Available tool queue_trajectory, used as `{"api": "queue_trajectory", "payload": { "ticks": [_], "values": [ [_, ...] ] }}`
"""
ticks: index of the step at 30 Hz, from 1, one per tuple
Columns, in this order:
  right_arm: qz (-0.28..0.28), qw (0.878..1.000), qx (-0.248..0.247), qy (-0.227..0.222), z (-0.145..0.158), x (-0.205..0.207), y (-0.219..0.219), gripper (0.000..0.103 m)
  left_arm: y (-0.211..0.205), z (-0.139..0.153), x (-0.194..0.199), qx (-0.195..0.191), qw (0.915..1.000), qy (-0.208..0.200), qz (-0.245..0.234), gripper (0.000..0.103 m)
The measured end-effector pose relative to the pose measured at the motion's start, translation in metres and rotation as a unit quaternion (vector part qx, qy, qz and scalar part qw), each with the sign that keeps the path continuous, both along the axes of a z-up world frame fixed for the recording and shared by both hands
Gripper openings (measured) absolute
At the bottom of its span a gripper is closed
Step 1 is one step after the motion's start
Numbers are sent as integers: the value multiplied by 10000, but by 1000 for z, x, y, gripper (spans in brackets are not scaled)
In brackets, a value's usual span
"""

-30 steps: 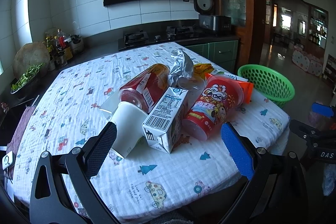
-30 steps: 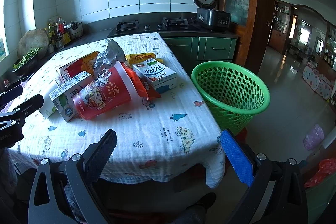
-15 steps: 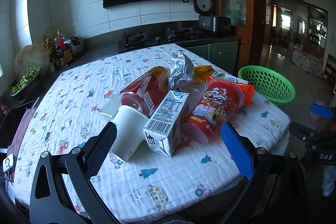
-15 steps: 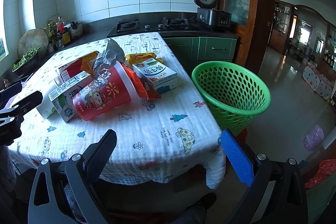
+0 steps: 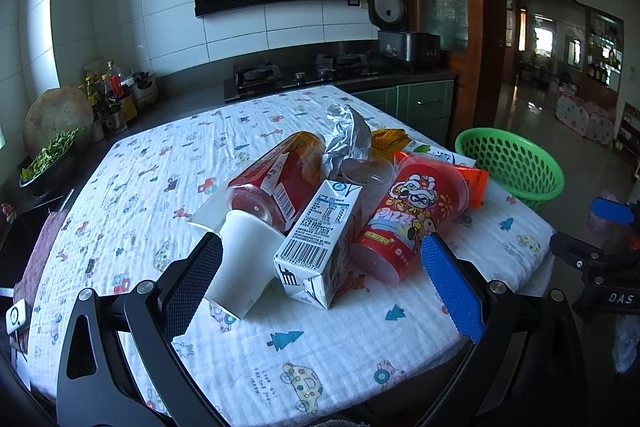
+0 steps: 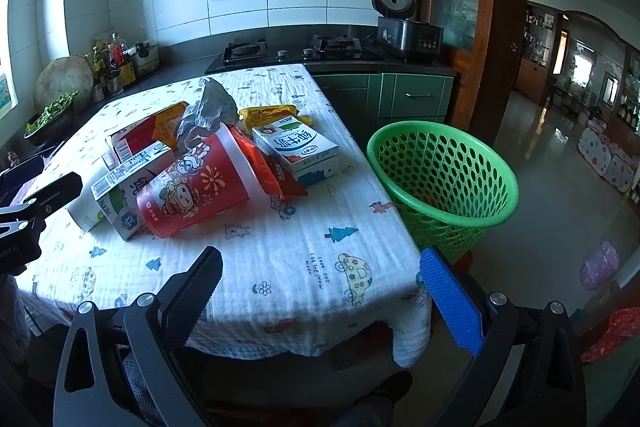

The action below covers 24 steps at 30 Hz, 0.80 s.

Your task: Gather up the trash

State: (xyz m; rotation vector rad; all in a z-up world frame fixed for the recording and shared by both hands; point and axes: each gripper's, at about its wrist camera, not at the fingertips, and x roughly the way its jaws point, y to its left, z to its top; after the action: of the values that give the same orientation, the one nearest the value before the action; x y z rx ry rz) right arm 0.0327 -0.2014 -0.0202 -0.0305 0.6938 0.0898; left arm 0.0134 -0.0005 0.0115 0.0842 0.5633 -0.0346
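A heap of trash lies on the patterned tablecloth (image 5: 168,163): a white paper cup (image 5: 244,263), a white barcode carton (image 5: 320,245), a red noodle tub (image 5: 416,215), a red and orange packet (image 5: 280,179), crumpled foil (image 5: 348,135) and a blue and white milk carton (image 6: 296,147). My left gripper (image 5: 320,263) is open just short of the cup and the barcode carton. My right gripper (image 6: 320,279) is open over the table's near edge, holding nothing. A green mesh basket (image 6: 444,179) stands on the floor right of the table.
A dark counter with a gas hob (image 6: 292,51), a rice cooker (image 6: 396,7), bottles (image 5: 112,95) and a bowl of greens (image 5: 48,159) runs behind the table. Green cabinets (image 6: 396,99) stand beyond the basket. Tiled floor (image 6: 560,187) opens to the right.
My left gripper has crept forward toward the trash heap, so the cup and carton look nearer. The right gripper has barely moved. Both stay open.
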Motion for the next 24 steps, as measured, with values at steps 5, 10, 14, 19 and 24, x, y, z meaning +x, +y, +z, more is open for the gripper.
{"api": "queue_trajectory", "payload": {
  "ticks": [5,10,14,19,24],
  "values": [
    [33,10000,5,-17,1,3,0,96,2,1,5,-1,10000,3,-3,98],
    [145,9999,39,-71,6,9,0,96,9,2,8,-36,10000,3,30,98],
    [316,9994,-31,-156,16,17,5,96,17,5,11,-46,9999,-9,90,97],
    [600,9980,27,-171,27,36,15,96,27,7,16,-84,9999,4,144,96],
    [916,9957,-27,-170,37,64,35,95,37,5,20,-137,9997,61,201,94]
  ]
}}
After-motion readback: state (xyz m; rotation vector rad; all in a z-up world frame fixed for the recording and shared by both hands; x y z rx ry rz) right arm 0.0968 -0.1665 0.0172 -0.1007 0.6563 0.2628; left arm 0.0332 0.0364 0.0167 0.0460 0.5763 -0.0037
